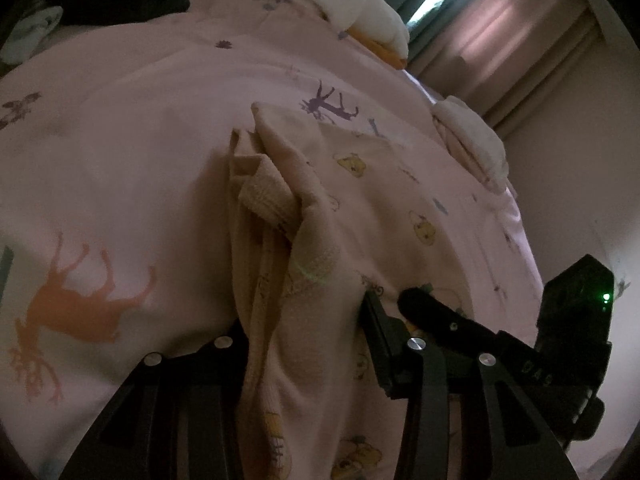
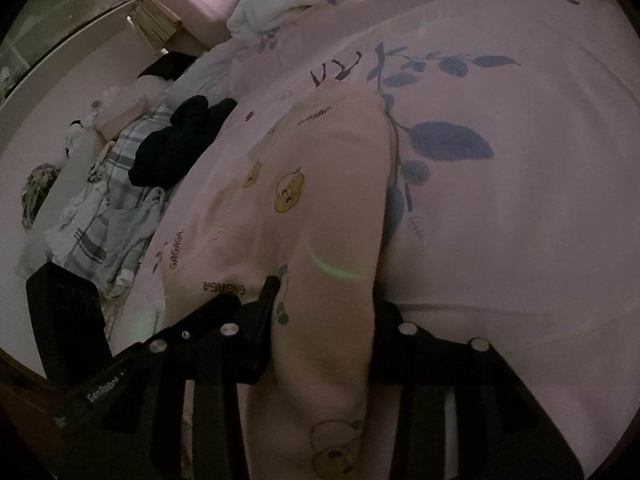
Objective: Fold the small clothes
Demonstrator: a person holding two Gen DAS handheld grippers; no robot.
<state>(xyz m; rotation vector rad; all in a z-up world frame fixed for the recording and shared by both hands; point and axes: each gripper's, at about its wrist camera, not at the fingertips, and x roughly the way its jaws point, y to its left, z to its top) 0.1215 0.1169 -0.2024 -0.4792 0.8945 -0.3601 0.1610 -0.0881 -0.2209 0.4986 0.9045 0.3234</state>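
Note:
A small pale pink garment (image 1: 360, 184) printed with yellow bears lies on the pink bedsheet (image 1: 140, 128); its left side is bunched, with a ribbed cuff folded over. My left gripper (image 1: 302, 316) is shut on that bunched near edge, and cloth fills the gap between its fingers. In the right wrist view the same garment (image 2: 320, 184) shows "GAGAGA" lettering and runs up from my right gripper (image 2: 328, 296), which is shut on its other near corner. The two grippers stand close side by side, and the right one's black body (image 1: 576, 308) shows in the left wrist view.
A black garment (image 2: 176, 148) and plaid cloth (image 2: 100, 216) lie at the bed's left side. White plush bedding (image 1: 352, 4) sits at the far end, a folded white pile (image 1: 472, 140) at the right edge. Curtains (image 1: 500, 28) hang beyond.

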